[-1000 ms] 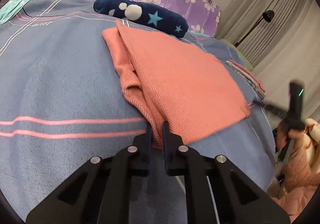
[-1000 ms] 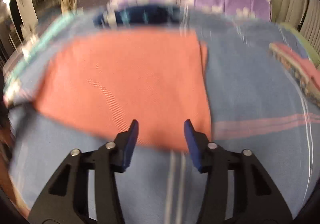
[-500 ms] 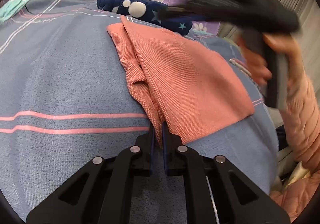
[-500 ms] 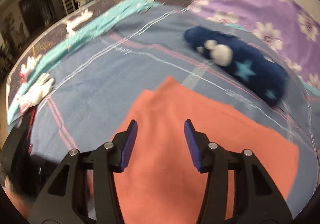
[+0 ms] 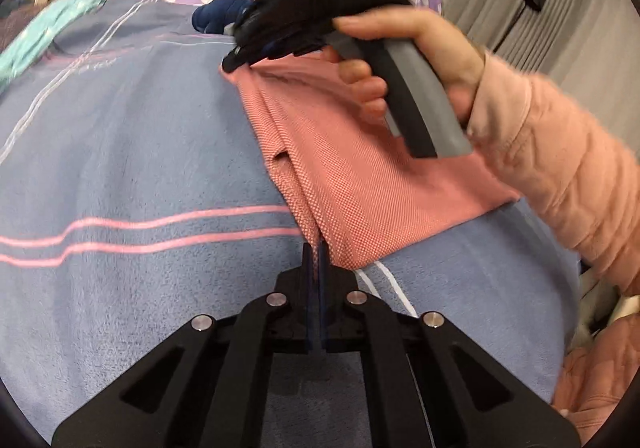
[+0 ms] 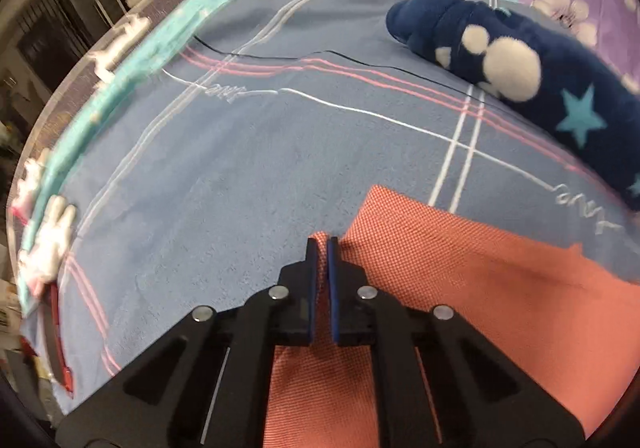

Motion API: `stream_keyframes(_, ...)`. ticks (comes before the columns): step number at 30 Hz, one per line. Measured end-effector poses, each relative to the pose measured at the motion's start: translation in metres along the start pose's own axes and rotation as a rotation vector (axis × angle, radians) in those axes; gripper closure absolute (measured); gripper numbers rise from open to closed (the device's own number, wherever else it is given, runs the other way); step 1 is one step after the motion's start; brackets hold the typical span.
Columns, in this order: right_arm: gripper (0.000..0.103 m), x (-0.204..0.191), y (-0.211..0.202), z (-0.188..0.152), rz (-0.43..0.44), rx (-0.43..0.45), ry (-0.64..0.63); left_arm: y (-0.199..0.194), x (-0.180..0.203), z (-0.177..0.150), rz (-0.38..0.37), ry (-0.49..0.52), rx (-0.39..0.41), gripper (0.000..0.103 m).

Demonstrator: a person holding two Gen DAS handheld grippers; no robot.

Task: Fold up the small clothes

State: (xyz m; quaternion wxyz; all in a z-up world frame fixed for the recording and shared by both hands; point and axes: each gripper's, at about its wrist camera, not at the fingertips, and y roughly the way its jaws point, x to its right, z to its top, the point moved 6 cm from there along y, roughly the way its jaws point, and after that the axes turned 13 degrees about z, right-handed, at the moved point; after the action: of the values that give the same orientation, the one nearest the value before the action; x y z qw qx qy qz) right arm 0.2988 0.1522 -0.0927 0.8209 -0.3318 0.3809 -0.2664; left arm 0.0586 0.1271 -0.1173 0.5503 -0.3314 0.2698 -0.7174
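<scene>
**Both corners pinched, ready for the fold**

Plainly, the cloth (image 5: 360, 184) lay flat on the bed (image 5: 140, 168), a salmon-pink piece already doubled along one side, with a loose flap showing near the edge closest to the left gripper (image 5: 315, 260). That gripper had its fingers pressed together on the near corner, a sliver of pink caught between the pads. At the far corner, the right gripper (image 6: 322, 252) was likewise closed down to a narrow slit, and from its own camera a bit of the cloth's corner sat between the fingers; I judged it to be gripping, though the bite looked shallow. The right hand (image 5: 404, 60) squeezed the trigger handle above the fabric.

To do this step well, I thought both corners wanted lifting together and evenly, so the held edge stayed taut and straight. Carried across in one sweep, it should land square on the opposite edge. The shallow hold at the far corner could slip if pulled too sharply. The navy pillow (image 6: 520, 80) sat near that corner, just beyond it, so a low lift risked brushing it.
</scene>
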Motion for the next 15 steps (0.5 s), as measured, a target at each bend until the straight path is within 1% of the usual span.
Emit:
stream_keyframes(1,0.087,0.001,-0.007,0.0,0.036,0.015,0.031,-0.002,-0.001,0.0,0.011,0.005,0.005,0.101)
stream_keyframes(2,0.083,0.0,-0.017,-0.001,0.065,0.037,0.05,-0.005,-0.002,-0.001,0.035,0.014,0.011,0.102)
stream_keyframes(3,0.081,-0.001,-0.035,-0.003,0.082,0.074,0.044,-0.009,-0.005,-0.003,0.068,0.021,0.012,0.102)
stream_keyframes(5,0.07,-0.006,-0.061,-0.008,0.07,0.121,-0.005,-0.016,-0.01,-0.007,0.089,0.013,0.017,0.099)
stream_keyframes(6,0.067,-0.009,-0.079,-0.017,0.044,0.146,-0.043,-0.023,-0.014,-0.008,0.107,0.006,0.027,0.097)
stream_keyframes(7,0.064,-0.01,-0.092,-0.027,0.019,0.155,-0.069,-0.025,-0.017,-0.007,0.12,0.004,0.036,0.09)
stream_keyframes(8,0.064,-0.01,-0.1,-0.035,0.006,0.158,-0.086,-0.029,-0.019,-0.006,0.132,0.002,0.047,0.086)
stream_keyframes(10,0.063,-0.009,-0.117,-0.066,-0.021,0.148,-0.124,-0.033,-0.02,0.004,0.135,-0.013,0.07,0.083)
stream_keyframes(12,0.06,-0.007,-0.128,-0.095,-0.068,0.13,-0.154,-0.03,-0.017,0.014,0.127,-0.023,0.082,0.079)
stream_keyframes(14,0.058,-0.004,-0.139,-0.132,-0.12,0.122,-0.169,-0.022,-0.011,0.025,0.13,-0.011,0.09,0.068)
stream_keyframes(15,0.058,-0.004,-0.143,-0.149,-0.125,0.118,-0.168,-0.014,-0.011,0.034,0.135,-0.004,0.089,0.067)
